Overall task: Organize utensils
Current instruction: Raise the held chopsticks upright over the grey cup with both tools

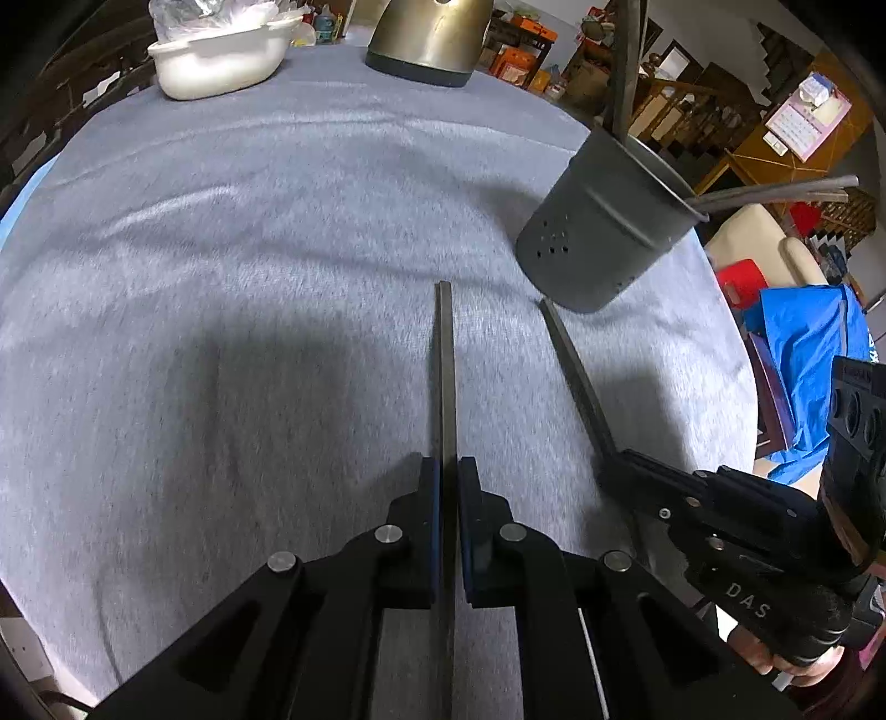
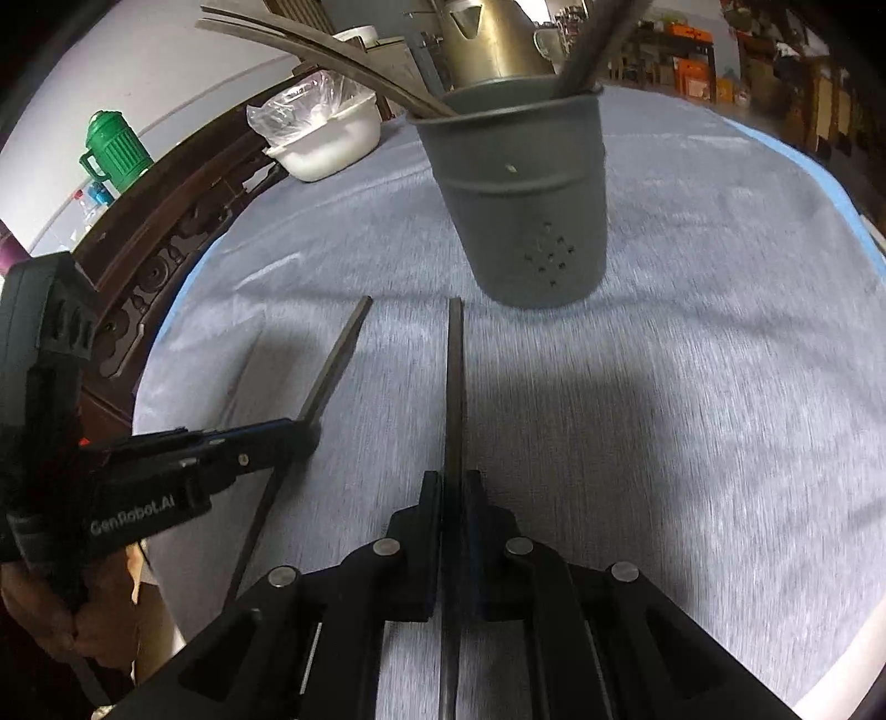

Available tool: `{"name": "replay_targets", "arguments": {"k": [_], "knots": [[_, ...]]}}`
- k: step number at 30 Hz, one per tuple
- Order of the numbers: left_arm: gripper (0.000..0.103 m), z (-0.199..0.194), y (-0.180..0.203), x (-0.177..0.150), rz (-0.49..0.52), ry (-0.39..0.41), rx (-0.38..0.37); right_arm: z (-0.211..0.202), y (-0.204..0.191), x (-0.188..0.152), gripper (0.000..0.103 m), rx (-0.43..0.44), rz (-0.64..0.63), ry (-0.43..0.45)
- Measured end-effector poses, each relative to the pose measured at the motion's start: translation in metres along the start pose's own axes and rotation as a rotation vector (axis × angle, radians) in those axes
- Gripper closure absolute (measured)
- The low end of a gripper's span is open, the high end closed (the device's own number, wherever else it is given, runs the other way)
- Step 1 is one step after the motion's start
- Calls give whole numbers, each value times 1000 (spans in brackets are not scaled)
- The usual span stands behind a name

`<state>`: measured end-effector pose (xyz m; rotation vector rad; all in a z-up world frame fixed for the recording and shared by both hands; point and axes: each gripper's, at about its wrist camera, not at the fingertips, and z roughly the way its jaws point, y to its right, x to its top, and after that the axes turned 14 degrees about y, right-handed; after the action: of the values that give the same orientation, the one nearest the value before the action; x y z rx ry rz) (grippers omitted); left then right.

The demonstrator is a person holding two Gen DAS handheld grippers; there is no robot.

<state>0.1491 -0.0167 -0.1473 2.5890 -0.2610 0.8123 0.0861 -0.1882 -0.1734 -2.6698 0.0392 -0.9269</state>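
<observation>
Chopsticks are held one per tool: the left gripper (image 1: 449,465) is clenched on a dark chopstick (image 1: 446,360), and the right gripper (image 2: 454,479) is clenched on a second chopstick (image 2: 455,376). Both sticks point far, toward the grey holder (image 2: 520,199), which stands on the worktop (image 1: 221,249) just beyond their tips and already carries several utensils (image 2: 332,52) leaning out over its rim.

Risk, as judged: a long stick pinched near one end can pivot in the jaws; a tip striking the holder's rim or the leaning utensils could tip the light cup. The two sticks may also cross if moved together.

Far off, a white tub (image 1: 221,55) and a metal kettle (image 1: 426,39) are noted, well apart from the path.
</observation>
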Motion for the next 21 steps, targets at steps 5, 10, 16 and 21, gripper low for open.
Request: {"name": "replay_targets", "arguments": {"k": [5, 10, 16, 21], "knots": [[96, 4, -4, 6, -19, -22, 2, 2, 0, 3, 92, 3, 7, -37], [81, 8, -5, 19, -11, -12, 15, 10, -2, 24, 80, 1, 11, -7], [81, 20, -5, 36, -5, -9, 19, 27, -4, 40, 66, -24, -18, 34], [81, 26, 0, 41, 11, -8, 9, 41, -11, 45, 73, -52, -91, 49]]}}
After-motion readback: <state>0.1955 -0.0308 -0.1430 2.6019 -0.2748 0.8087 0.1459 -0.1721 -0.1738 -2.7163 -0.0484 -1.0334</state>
